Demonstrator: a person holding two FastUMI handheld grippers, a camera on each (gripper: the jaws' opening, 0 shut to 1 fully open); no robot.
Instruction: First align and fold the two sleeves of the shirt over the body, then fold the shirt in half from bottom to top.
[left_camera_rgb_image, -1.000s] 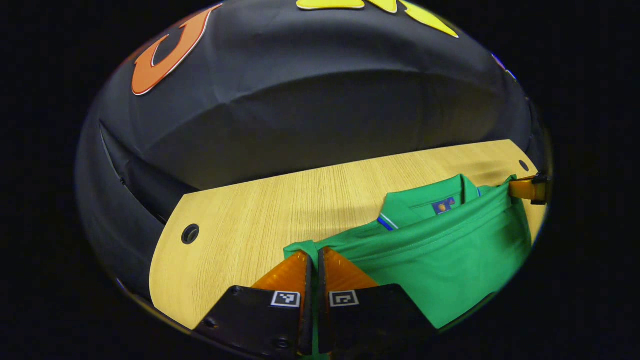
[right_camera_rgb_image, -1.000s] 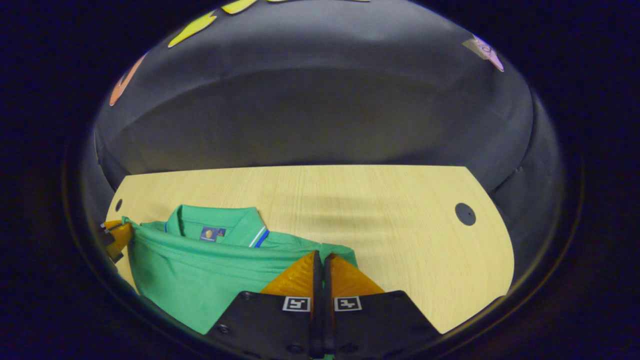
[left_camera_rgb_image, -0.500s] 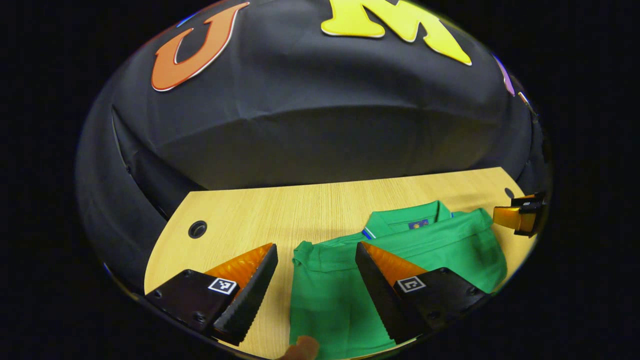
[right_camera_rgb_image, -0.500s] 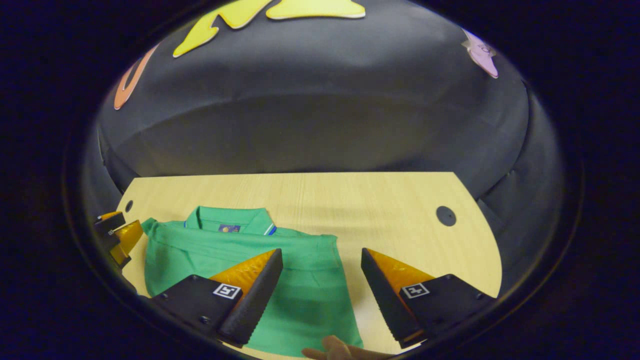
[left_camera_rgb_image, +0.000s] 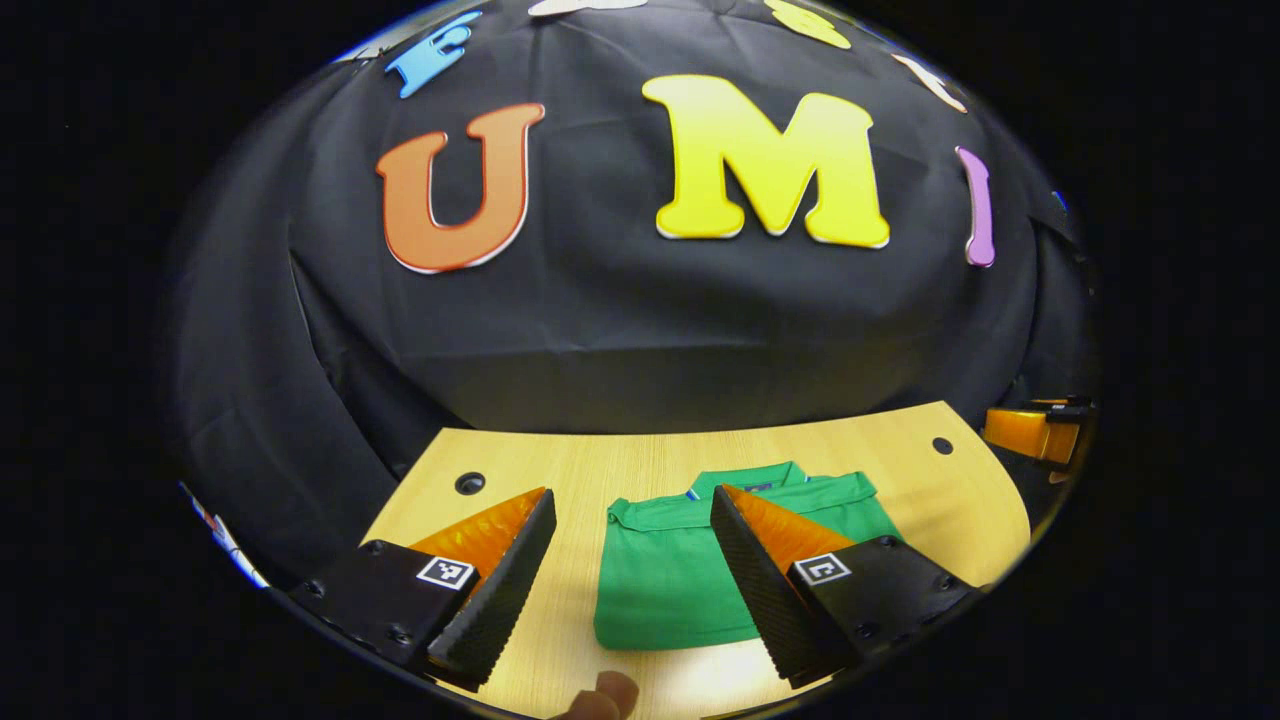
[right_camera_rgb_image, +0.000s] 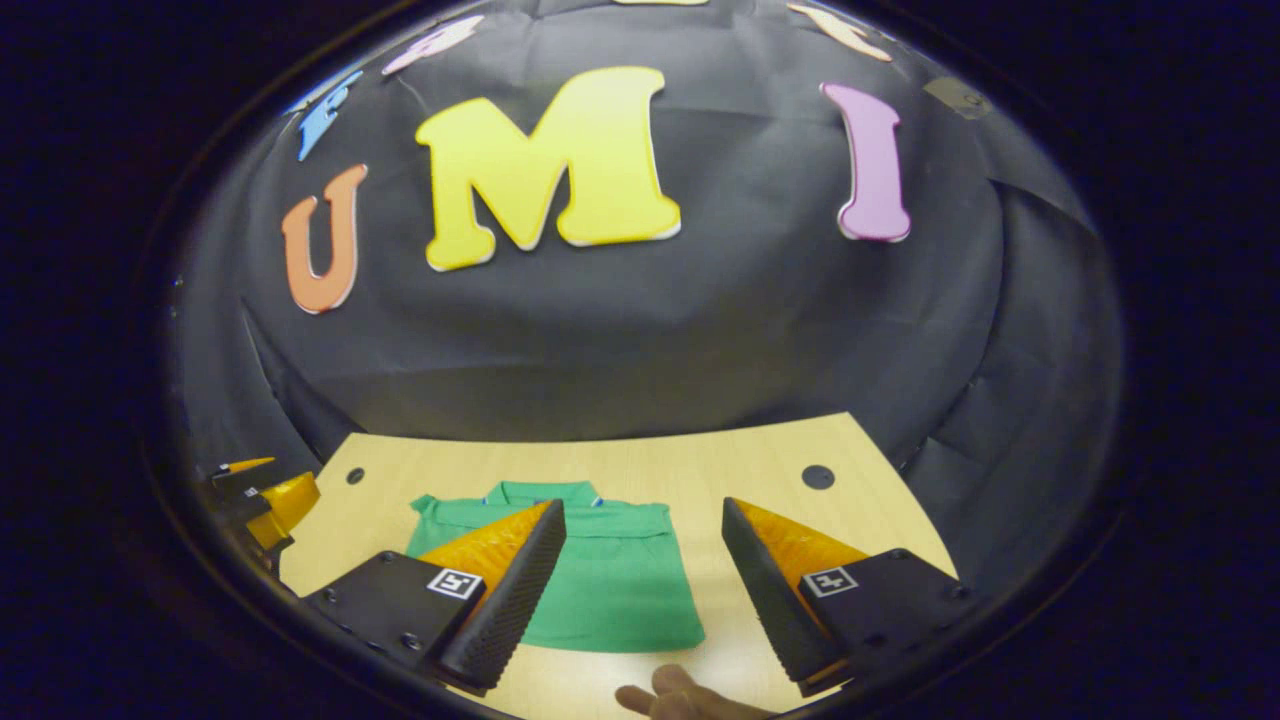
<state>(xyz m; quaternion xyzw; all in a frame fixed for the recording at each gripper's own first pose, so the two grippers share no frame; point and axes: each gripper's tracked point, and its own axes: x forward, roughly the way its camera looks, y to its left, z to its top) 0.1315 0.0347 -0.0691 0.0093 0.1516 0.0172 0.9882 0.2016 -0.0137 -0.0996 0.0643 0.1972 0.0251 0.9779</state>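
Both my grippers have pulled back and up since the release. Left gripper (left_camera_rgb_image: 632, 565) and right gripper (right_camera_rgb_image: 643, 575) gape wide, holding nothing. Folded green shirt (left_camera_rgb_image: 660, 580) lies flat mid-table (left_camera_rgb_image: 600, 465), collar at 12 o'clock, clear of all fingers.

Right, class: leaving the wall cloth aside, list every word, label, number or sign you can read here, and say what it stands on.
Neck label inside the green shirt collar: too small to read.
Square markers on the left gripper and the right gripper: black-and-white patterns, no letters or numbers.
Table: no writing visible.
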